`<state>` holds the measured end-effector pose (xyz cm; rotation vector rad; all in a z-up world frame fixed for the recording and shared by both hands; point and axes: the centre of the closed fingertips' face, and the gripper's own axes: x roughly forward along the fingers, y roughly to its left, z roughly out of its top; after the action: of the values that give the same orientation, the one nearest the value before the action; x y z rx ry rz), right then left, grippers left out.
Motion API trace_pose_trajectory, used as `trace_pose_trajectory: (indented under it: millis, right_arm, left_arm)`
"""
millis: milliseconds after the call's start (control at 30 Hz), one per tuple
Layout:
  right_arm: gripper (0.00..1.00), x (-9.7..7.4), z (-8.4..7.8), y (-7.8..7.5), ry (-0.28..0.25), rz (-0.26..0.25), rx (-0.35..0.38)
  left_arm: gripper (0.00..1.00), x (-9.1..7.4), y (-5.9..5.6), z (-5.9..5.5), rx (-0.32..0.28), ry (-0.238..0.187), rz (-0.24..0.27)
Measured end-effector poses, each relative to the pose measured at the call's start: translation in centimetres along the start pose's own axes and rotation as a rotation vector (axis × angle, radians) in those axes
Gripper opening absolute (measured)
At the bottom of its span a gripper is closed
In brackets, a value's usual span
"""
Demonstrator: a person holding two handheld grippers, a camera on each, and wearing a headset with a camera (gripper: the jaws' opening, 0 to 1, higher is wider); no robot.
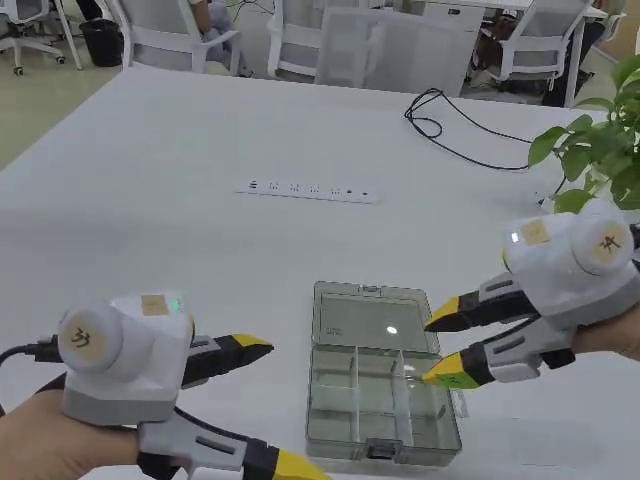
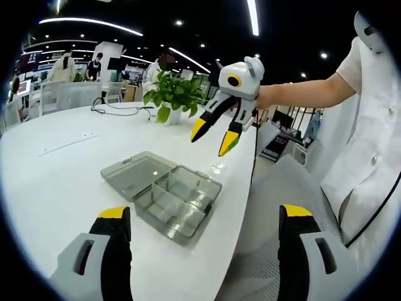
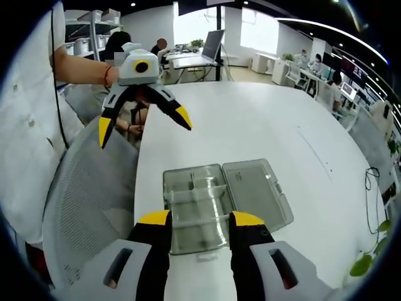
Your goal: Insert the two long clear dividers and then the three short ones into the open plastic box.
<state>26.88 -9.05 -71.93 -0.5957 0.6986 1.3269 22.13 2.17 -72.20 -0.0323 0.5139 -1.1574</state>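
The open plastic box (image 1: 340, 400) lay on the white desk (image 1: 180, 240), its lid folded flat on the far side. Clear dividers (image 1: 399, 392) stood in the tray and split it into compartments. The left claw (image 1: 292, 410) hung near the box's left side, jaws spread wide and empty. The right claw (image 1: 430, 350) hovered over the box's right edge, jaws apart, holding nothing. Farther back lay a white power strip (image 1: 310, 190) and a black cable (image 1: 450, 125); a leafy plant (image 1: 590, 150) stood at the right.
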Motion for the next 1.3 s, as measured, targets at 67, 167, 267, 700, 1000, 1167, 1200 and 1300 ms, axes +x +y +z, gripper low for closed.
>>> trace_pose_trajectory:
  millis: [67, 167, 267, 700, 1000, 1167, 1200, 1300]
  right_arm:
    - [0.4, -0.5, -0.8, 0.1, 0.015, -0.006, 0.002]
    - [0.43, -1.2, -2.2, 0.1, 0.036, -0.009, 0.008]
    - [0.45, -1.8, -3.8, -0.2, 0.06, -0.011, 0.013]
    - [0.51, -2.0, -11.1, 1.4, 0.24, 0.042, -0.032]
    - [0.52, -1.3, -15.2, 1.1, 0.353, 0.061, -0.079]
    - [0.51, -0.2, -17.5, 0.5, 0.408, 0.07, -0.098]
    - [0.51, 0.0, -17.9, 0.3, 0.415, 0.068, -0.101]
    - [0.5, 0.1, -19.2, -0.2, 0.454, 0.066, -0.116]
  left_arm:
    - [1.0, 0.0, 0.1, 0.0, 0.002, 0.002, 0.001]
    - [1.0, -0.1, 0.1, -0.1, 0.004, 0.006, 0.002]
    - [1.0, -0.1, 0.2, -0.2, 0.003, 0.008, 0.003]
    - [1.0, -0.1, 0.4, -0.3, 0.001, 0.011, 0.007]
    - [1.0, 0.0, 0.2, -0.2, 0.0, 0.013, 0.002]
    - [1.0, 0.0, 0.2, -0.3, -0.004, 0.013, 0.004]
    - [1.0, 0.0, 0.2, -0.3, -0.005, 0.013, 0.005]
    - [1.0, 0.0, 0.3, -0.3, -0.008, 0.013, 0.008]
